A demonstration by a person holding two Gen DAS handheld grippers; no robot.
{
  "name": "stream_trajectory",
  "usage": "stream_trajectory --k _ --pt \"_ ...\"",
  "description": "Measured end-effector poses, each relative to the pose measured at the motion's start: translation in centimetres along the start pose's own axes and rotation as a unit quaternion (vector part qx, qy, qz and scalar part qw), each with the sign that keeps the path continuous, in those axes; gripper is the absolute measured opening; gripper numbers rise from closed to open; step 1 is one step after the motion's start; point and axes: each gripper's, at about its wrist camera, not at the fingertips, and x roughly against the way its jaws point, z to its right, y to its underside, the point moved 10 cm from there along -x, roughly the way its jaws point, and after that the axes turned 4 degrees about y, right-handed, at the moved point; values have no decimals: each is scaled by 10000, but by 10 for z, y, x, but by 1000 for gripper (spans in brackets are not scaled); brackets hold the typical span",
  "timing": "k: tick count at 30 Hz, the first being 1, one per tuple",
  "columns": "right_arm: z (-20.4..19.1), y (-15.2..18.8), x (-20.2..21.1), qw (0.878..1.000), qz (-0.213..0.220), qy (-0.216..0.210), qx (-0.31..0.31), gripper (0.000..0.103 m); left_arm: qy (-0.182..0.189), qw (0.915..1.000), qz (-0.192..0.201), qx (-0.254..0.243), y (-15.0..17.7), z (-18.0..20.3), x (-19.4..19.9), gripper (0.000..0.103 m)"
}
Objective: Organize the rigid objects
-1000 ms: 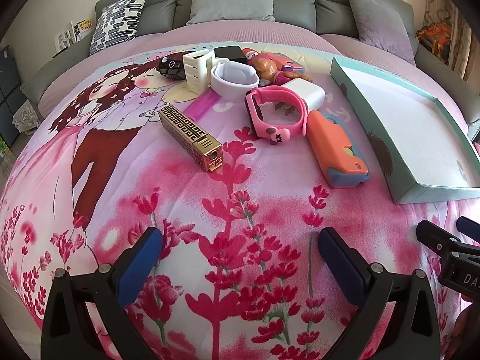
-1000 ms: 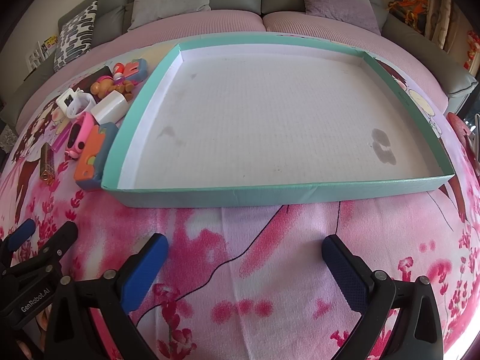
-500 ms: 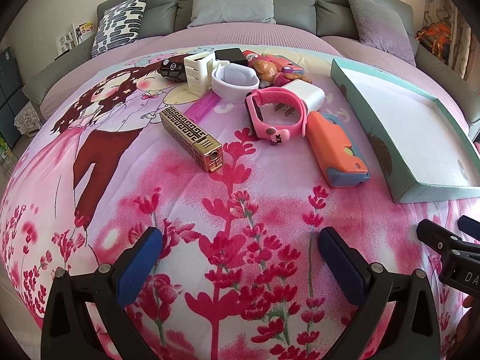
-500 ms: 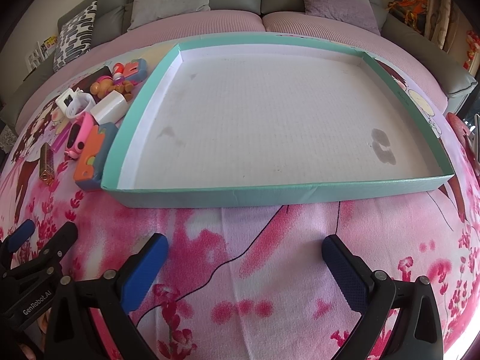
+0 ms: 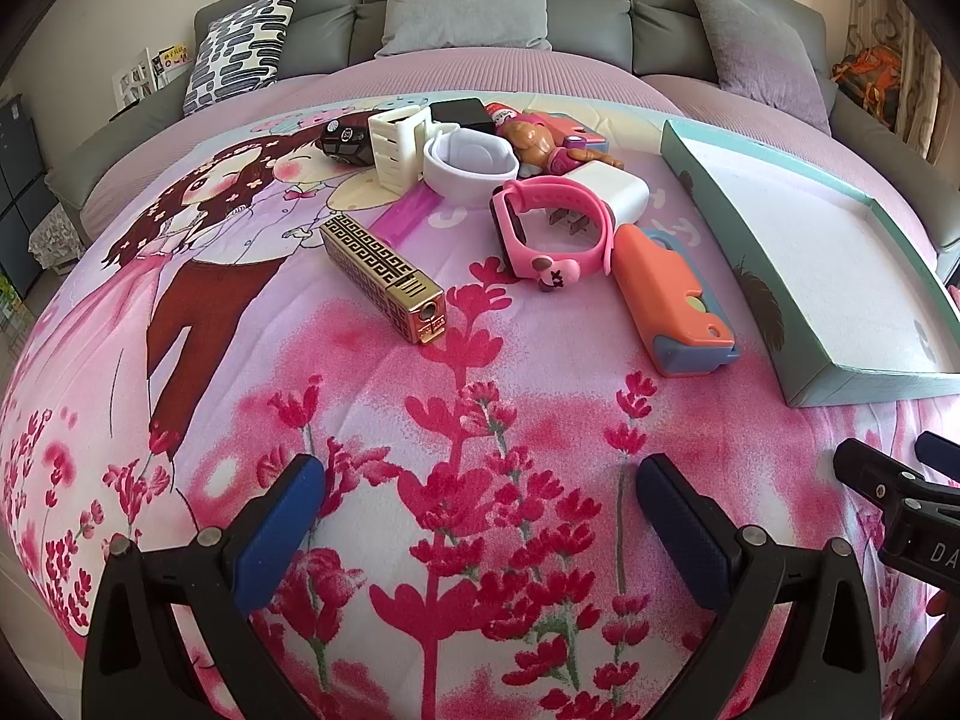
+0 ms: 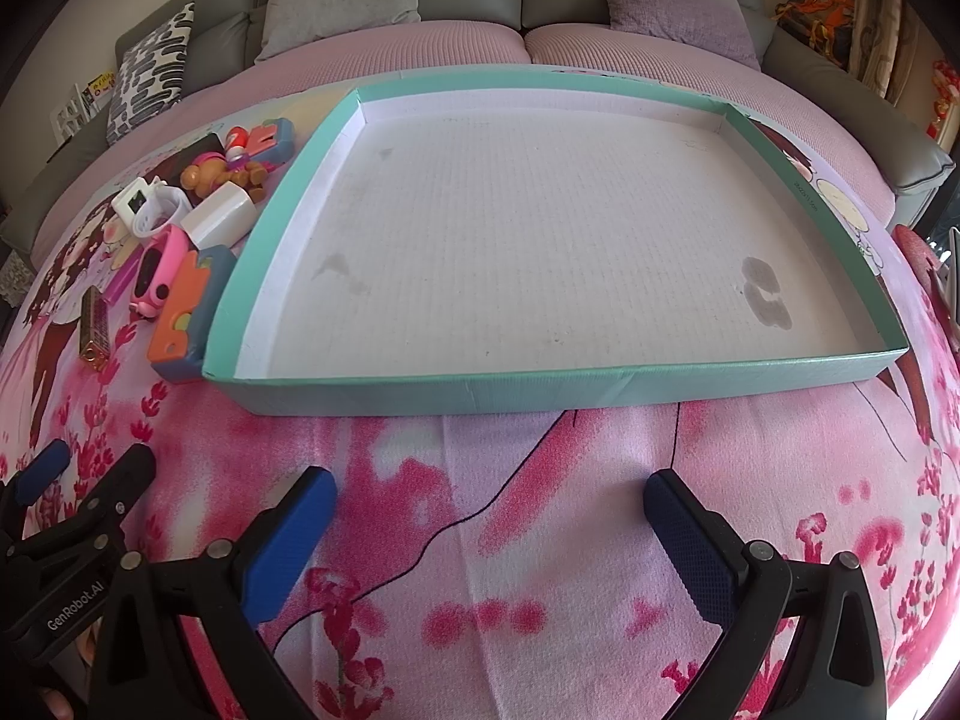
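Observation:
A pile of small rigid objects lies on the pink floral bedspread: a gold patterned bar [image 5: 384, 275], a pink watch [image 5: 549, 234], an orange and blue case [image 5: 672, 299], a white charger [image 5: 618, 195], a white band [image 5: 471, 162], a white ribbed holder [image 5: 396, 144], a brown toy figure [image 5: 543, 147] and a dark toy car [image 5: 345, 141]. My left gripper [image 5: 477, 531] is open and empty, well short of the pile. A shallow teal tray [image 6: 540, 381] with a white floor lies empty to the right. My right gripper [image 6: 489, 537] is open and empty in front of the tray.
The pile also shows left of the tray in the right wrist view [image 6: 180, 240]. A grey sofa back with cushions [image 5: 468, 0] runs along the far side. The right gripper's tip [image 5: 900, 495] shows at the left view's right edge.
The left gripper has drawn slightly closer to the pile, which sits a little lower in its view. The right gripper has barely moved. Both stay open.

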Motion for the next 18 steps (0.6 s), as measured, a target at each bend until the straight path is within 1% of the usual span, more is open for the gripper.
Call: stream_trajectory --k 7,8,11,14,16,18 --pt "0 0 0 10000 0 1 -3 103 -13 10000 -14 -13 0 0 0 103" --pt "0 0 0 10000 12 -2 -5 103 -55 9999 -77 -52 1 -1 0 103" --pt "2 -1 4 10000 51 -60 -50 103 -31 9999 1 -126 -4 0 3 103" --pt "4 -3 13 9996 161 -176 -143 103 139 9999 -12 -36 -9 -2 10 103" --pt "5 -7 23 9991 286 -248 -205 103 347 9994 -27 62 -16 -3 17 103" --pt "2 -14 34 9984 451 -302 -188 103 472 9988 2 117 -26 -5 25 103"
